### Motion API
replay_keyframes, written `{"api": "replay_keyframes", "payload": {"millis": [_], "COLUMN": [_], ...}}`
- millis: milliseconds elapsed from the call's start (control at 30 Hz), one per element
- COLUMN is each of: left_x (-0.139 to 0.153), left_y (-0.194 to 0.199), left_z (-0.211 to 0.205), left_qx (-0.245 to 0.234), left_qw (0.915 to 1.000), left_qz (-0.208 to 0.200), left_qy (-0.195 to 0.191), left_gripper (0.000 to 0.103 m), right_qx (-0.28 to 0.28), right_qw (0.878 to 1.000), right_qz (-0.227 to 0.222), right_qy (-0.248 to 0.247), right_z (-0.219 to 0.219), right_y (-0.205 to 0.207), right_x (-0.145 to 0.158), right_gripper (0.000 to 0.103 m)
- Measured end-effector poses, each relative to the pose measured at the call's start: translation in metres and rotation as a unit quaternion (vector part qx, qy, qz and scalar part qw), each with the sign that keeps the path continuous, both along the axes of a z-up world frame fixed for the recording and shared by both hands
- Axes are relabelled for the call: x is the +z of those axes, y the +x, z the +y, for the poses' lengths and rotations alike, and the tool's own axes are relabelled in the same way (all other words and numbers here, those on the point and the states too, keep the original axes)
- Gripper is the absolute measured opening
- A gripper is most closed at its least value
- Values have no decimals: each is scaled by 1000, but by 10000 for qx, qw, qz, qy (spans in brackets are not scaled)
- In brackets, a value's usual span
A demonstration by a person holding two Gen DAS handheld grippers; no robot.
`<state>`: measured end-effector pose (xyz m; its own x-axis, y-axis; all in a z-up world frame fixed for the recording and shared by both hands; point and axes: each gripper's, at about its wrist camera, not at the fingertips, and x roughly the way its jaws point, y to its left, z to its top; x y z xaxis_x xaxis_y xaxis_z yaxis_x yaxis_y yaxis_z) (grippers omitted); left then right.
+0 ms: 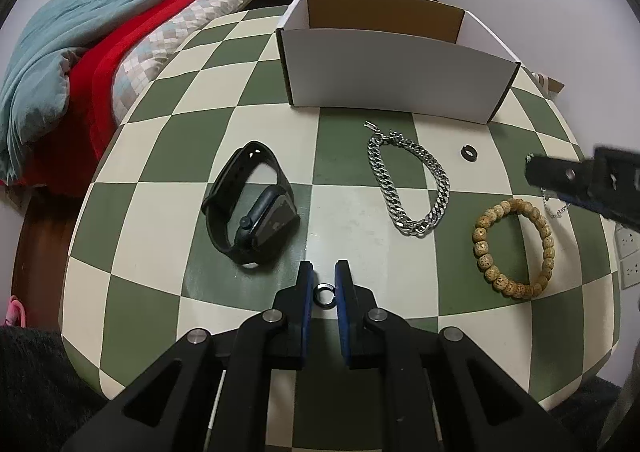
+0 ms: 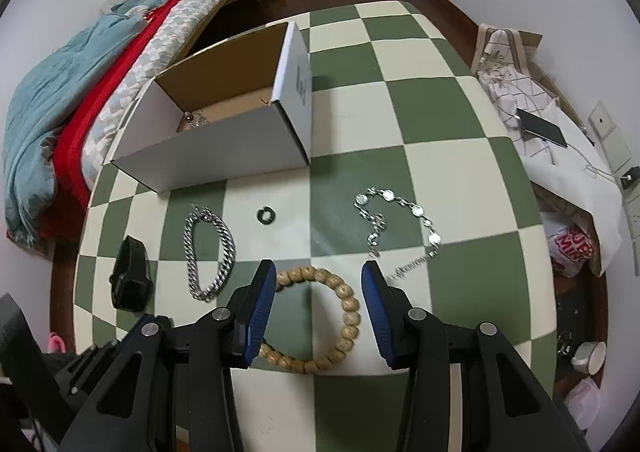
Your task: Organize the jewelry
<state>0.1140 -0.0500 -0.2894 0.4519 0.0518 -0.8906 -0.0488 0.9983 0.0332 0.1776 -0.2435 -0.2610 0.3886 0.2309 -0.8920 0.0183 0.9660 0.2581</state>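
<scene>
The table (image 1: pixel 256 91) was smooth, painted in green and cream checks, its rounded edge falling away to a bed heaped with teal, red and quilted cloth on my left. At the far side stood a white cardboard box (image 1: pixel 396 75), open-topped, brown inside, with a few small bright pieces lying in one corner of its floor.

Spread before it were a black smartwatch (image 1: pixel 252 207) with a matte rubbery strap, lying on its side; a heavy silver curb-link chain (image 1: pixel 412 183) folded into a long loop; a small black ring (image 1: pixel 469 153), chunky and dull; a circle of pitted tan wooden beads (image 1: pixel 516 248); and, seen from my right wrist, a fine silver bracelet (image 2: pixel 400 219) of flat round discs.

My left gripper (image 1: pixel 324 284) pointed steeply down with its blue ribbed pads drawn in on a small dark metal ring (image 1: pixel 325 295), pinching it at both sides right at the table surface. My right gripper (image 2: pixel 319 280) stood half open over the wooden beads, one pad either side of the loop's far arc; I could not tell whether either pad touched it, and it gripped nothing.

Bare checks lay between the watch and the chain, and a clear strip ran along the box's near wall.
</scene>
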Motion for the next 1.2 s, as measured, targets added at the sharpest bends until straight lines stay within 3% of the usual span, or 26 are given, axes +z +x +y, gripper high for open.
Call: {"api": "replay_keyframes", "payload": {"millis": [200, 500, 700, 767, 833, 1200], "left_x": [0, 1, 1, 1, 1, 1], "left_y": [0, 0, -1, -1, -1, -1], "left_z": [4, 8, 8, 8, 9, 9], "left_qx": [46, 96, 105, 105, 105, 119], "left_qw": [10000, 9999, 9999, 9999, 9999, 9999], "left_qz": [1, 2, 11, 14, 13, 40], "left_qy": [50, 66, 49, 45, 46, 13], "left_gripper": [8, 8, 8, 8, 8, 8], "right_qx": [214, 828, 1073, 1140, 1177, 1123], "right_qw": [9997, 9947, 9877, 9854, 9843, 9835], "right_qz": [-71, -244, -416, -462, -481, -652], "right_qy": [96, -562, -1059, -1177, -1226, -1261], "right_z": [14, 62, 79, 81, 83, 84], "right_y": [23, 36, 32, 32, 32, 25], "right_x": [-9, -23, -28, -28, -28, -22], "right_gripper": [47, 47, 30, 18, 13, 12]}}
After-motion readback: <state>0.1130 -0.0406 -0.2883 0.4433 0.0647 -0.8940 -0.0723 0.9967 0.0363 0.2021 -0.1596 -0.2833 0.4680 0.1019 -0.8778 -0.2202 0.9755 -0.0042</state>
